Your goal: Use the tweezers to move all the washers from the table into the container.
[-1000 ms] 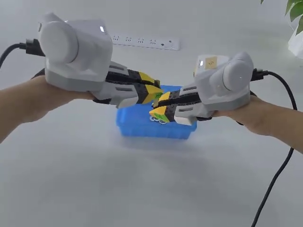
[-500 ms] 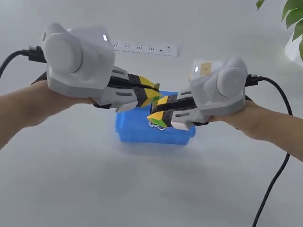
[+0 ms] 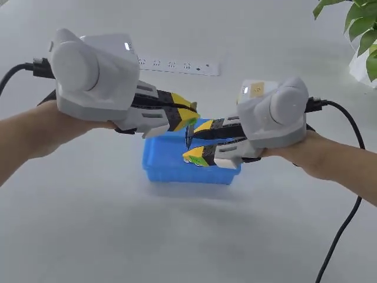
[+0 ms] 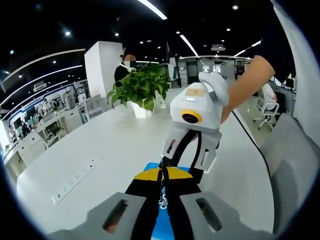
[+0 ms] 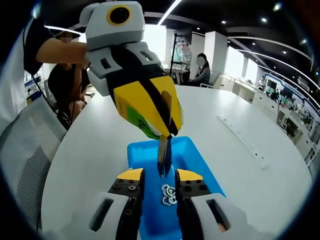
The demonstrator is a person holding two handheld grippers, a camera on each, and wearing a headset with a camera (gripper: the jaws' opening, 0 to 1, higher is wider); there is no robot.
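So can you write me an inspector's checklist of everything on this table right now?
Surface: white table, smooth.
Job's things: blue container with washers lying inside; tweezers point down into it.
Clutter: nothing seen.
Grippers: left gripper shut on the tweezers; right gripper open, a jaw on each side of the tweezers' tip.
Cables: black cable trails from the right gripper; power strip lies behind.
Surroundings: potted plant; office with people.

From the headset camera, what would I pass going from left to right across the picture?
The person's left hand → blue plastic rectangular container → right hand → green leafy plant.
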